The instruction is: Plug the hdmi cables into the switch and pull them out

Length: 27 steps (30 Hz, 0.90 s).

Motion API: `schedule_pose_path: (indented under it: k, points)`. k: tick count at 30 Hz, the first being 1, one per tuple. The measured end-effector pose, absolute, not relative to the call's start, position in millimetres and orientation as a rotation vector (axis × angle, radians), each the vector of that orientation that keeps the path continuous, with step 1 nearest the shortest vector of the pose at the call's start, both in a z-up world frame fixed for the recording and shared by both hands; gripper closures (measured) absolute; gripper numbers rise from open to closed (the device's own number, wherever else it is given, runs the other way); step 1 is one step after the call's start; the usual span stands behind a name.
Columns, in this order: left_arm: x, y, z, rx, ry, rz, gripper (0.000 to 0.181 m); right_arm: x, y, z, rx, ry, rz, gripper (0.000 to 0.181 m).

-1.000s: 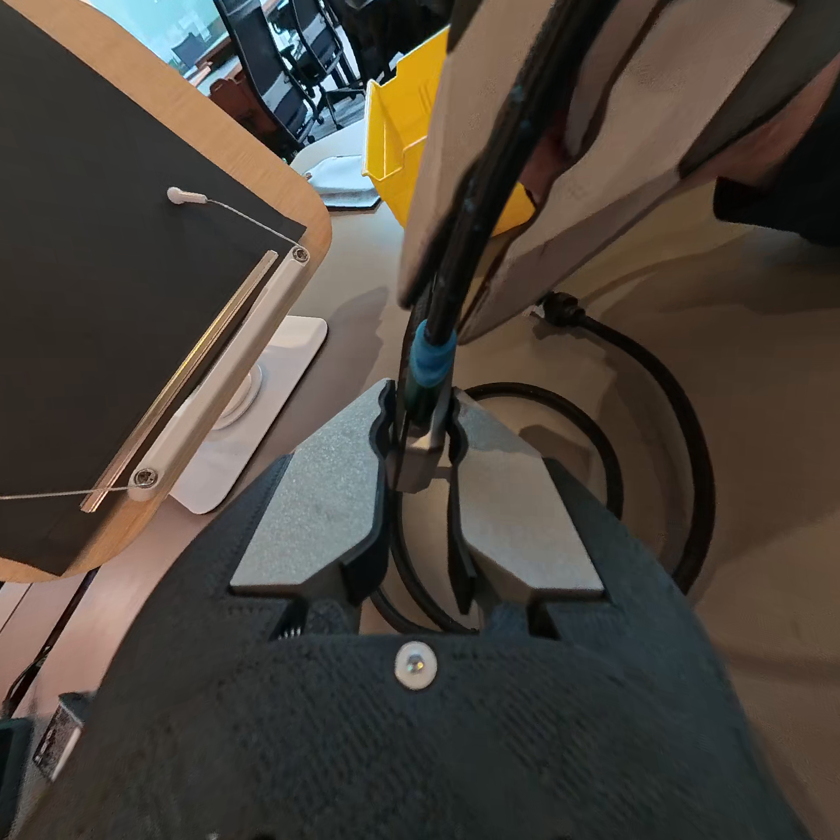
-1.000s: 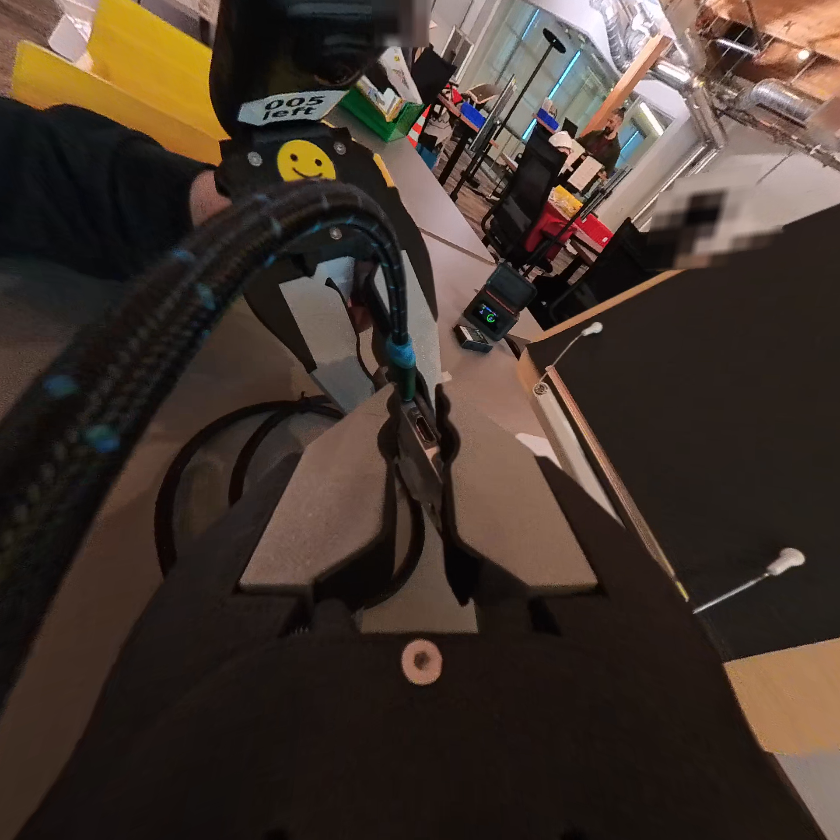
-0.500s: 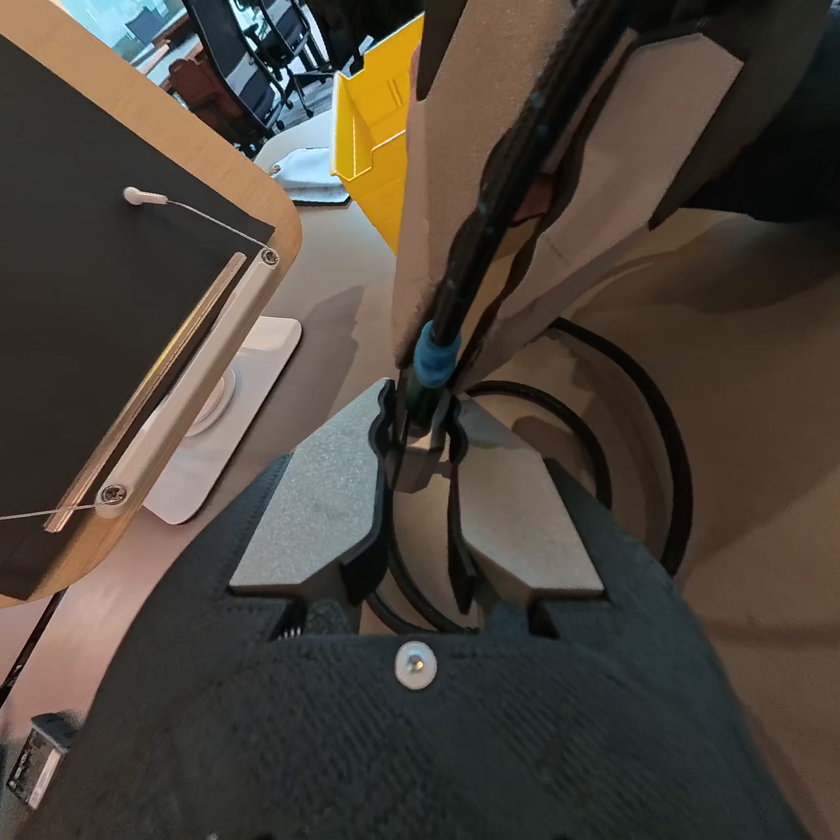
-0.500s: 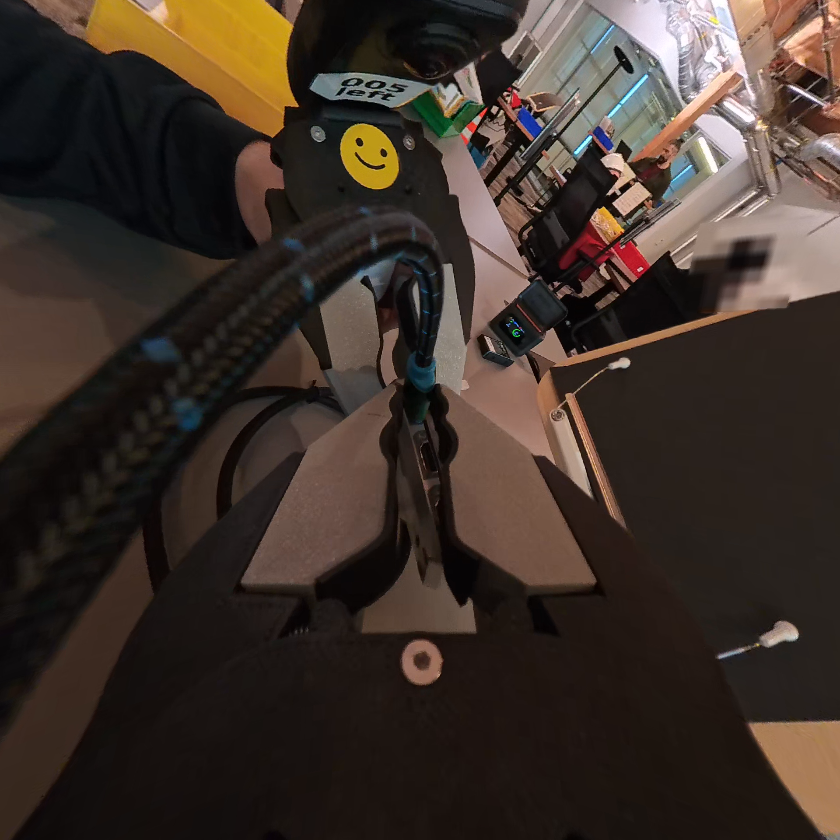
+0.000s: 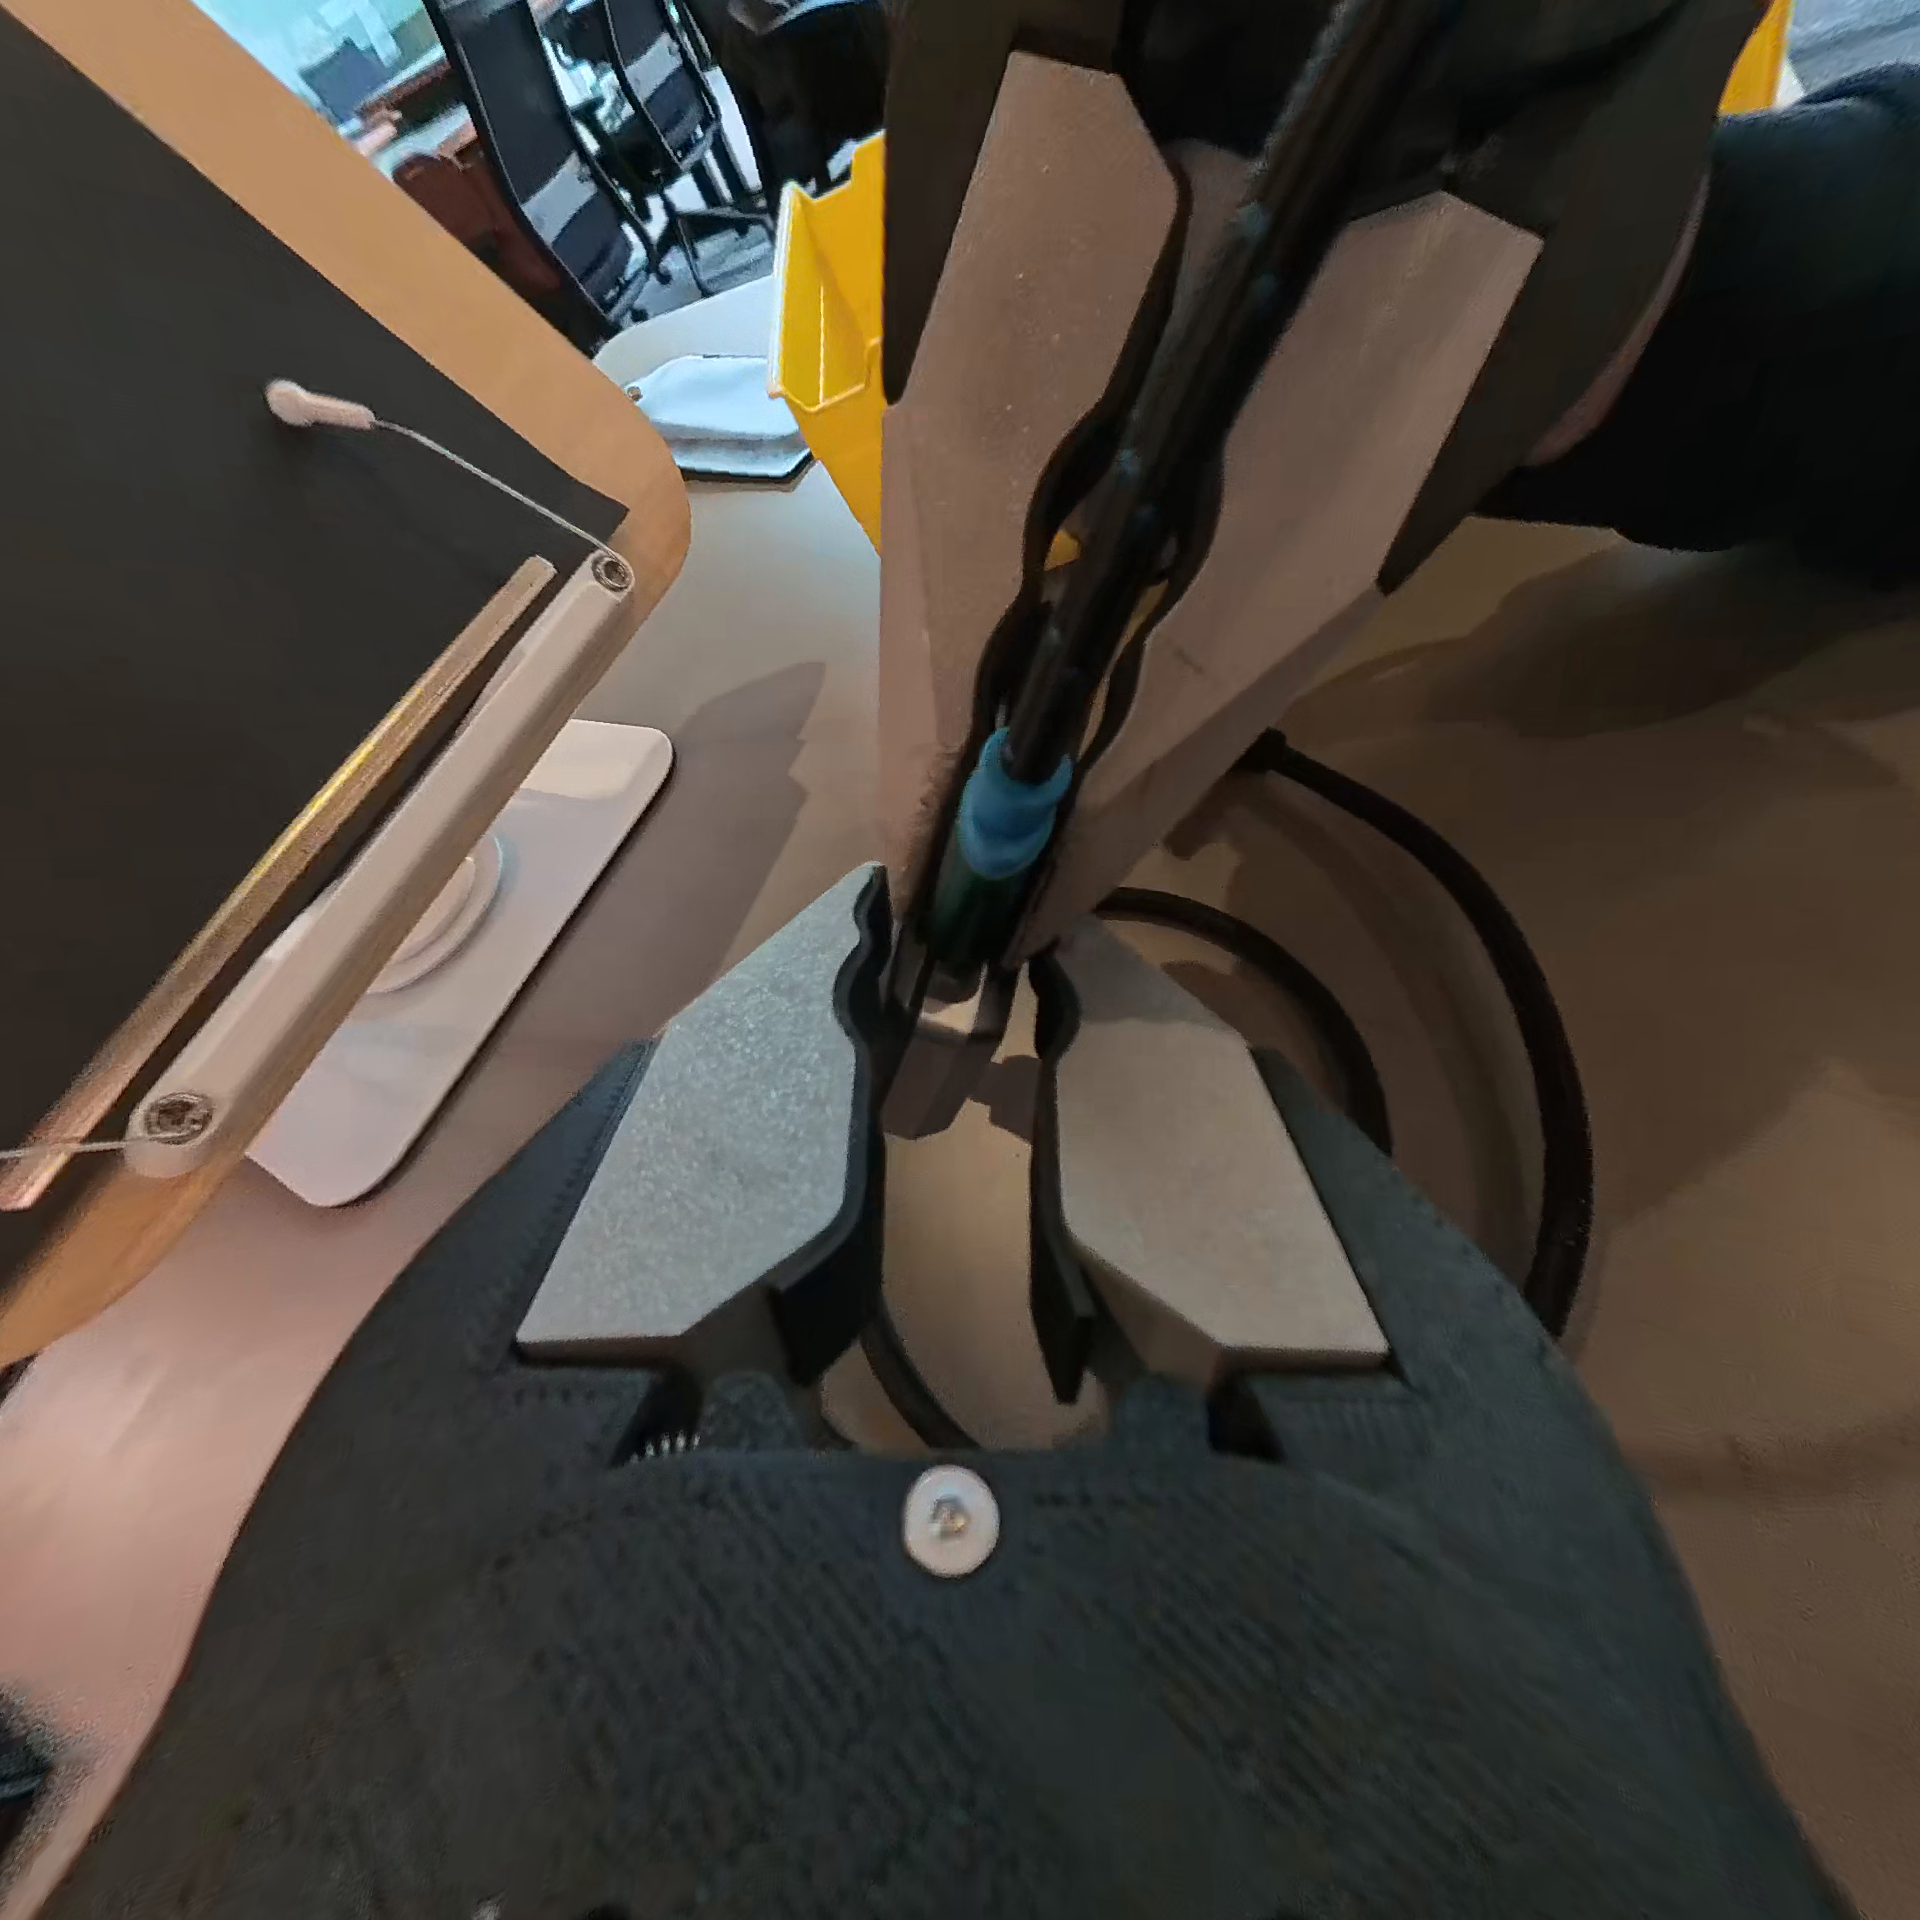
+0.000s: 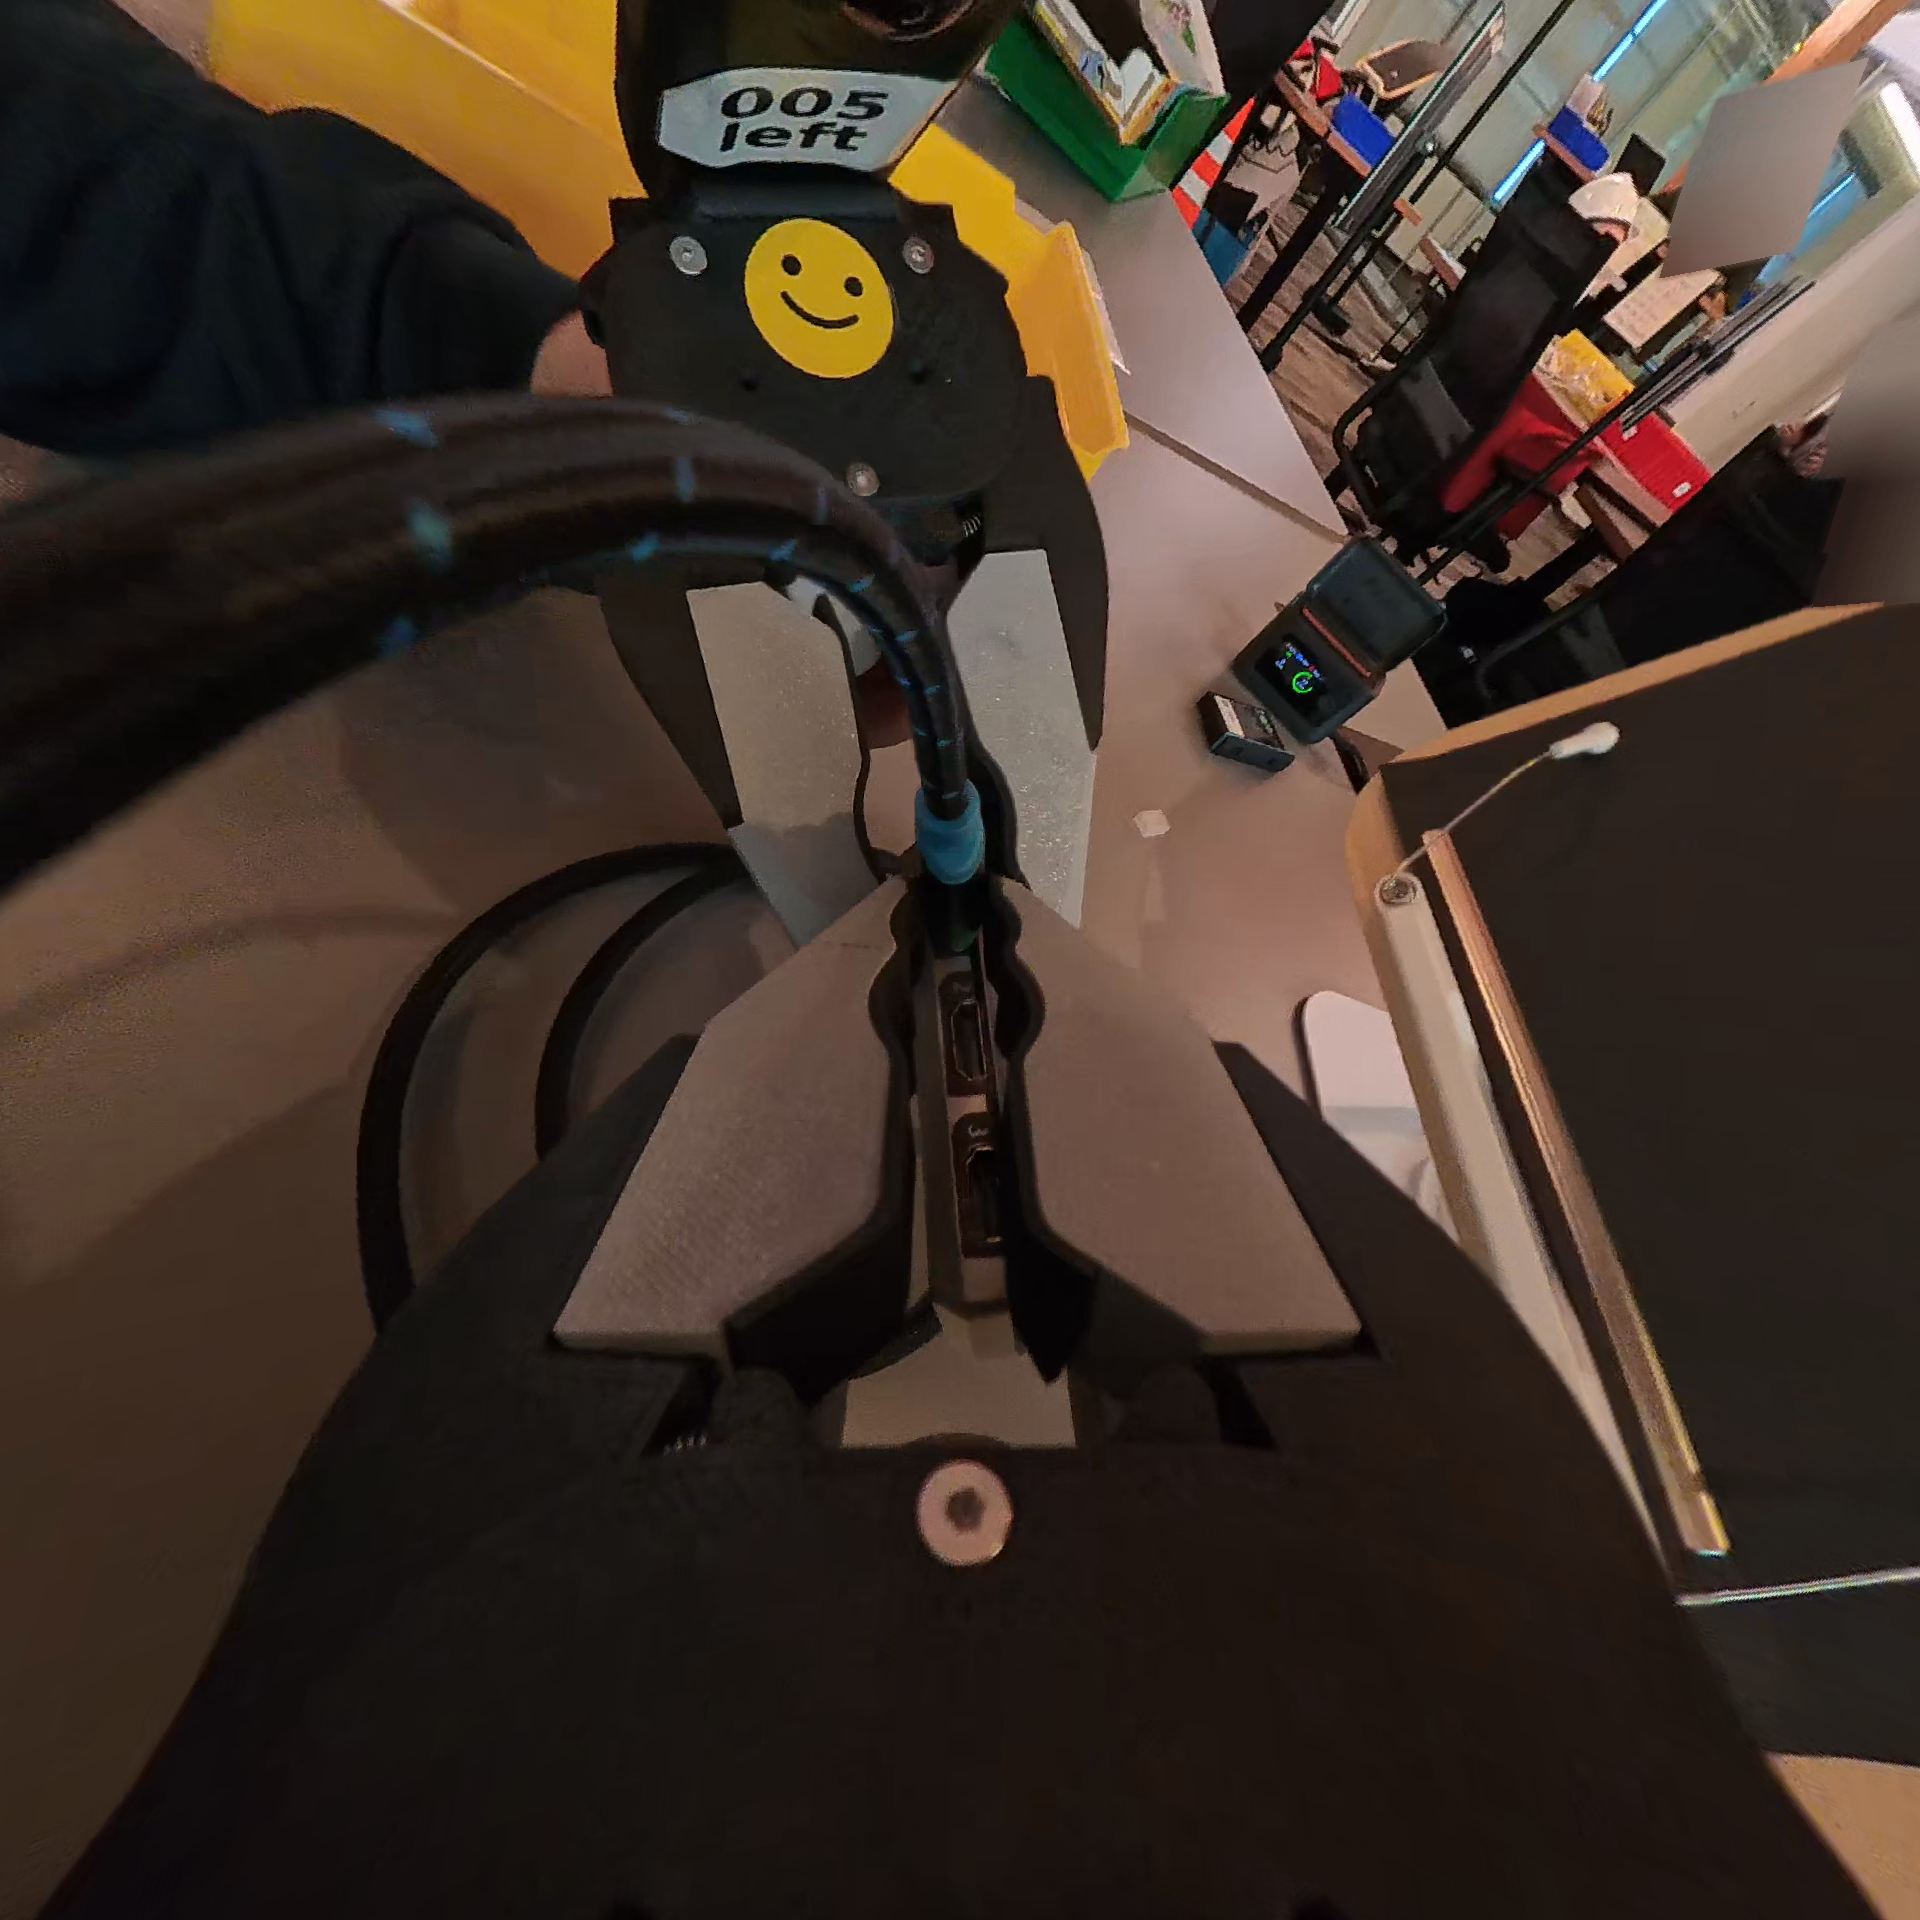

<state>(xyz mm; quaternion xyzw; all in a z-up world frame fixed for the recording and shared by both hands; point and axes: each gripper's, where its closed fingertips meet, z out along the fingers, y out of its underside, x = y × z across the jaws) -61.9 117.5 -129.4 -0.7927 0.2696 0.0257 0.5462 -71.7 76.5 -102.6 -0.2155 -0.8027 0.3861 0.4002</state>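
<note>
Far left, over the tabletop [image 5: 1714,1039] edge: black-faced board [image 5: 208,520] on white stand. Centre: left gripper [image 5: 961,966] narrowed on grey switch [image 5: 935,1070]; right gripper [image 6: 954,899] clamped on hdmi cable [image 5: 1013,805], plugged in. Behind: yellow bin [image 5: 831,343], office chairs [image 5: 582,208].

Right tool [image 6: 961,1049] clamped tight; left tool [image 5: 961,1023] gripping, tips meeting it.

Braided cable [image 6: 312,520] blurred, cut off at left edge. Plug tip hidden between right gripper [image 5: 997,914] pads. Switch [image 6: 961,1101] sides covered by fingers.
</note>
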Motion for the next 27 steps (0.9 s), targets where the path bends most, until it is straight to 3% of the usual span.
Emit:
schedule_pose_path:
  k: [22, 27]
  points:
    - [-48.9, 111.9, -92.8, -1.727, 0.444, -0.455, 0.161, -76.5, 76.4, -63.0, -0.713, -1.728, 1.745, 0.174]
    - [-43.1, 108.2, -94.3, -1.746, 0.469, -0.473, 0.162, -70.8, 73.1, -66.1, -0.679, -1.822, 1.671, 0.173]
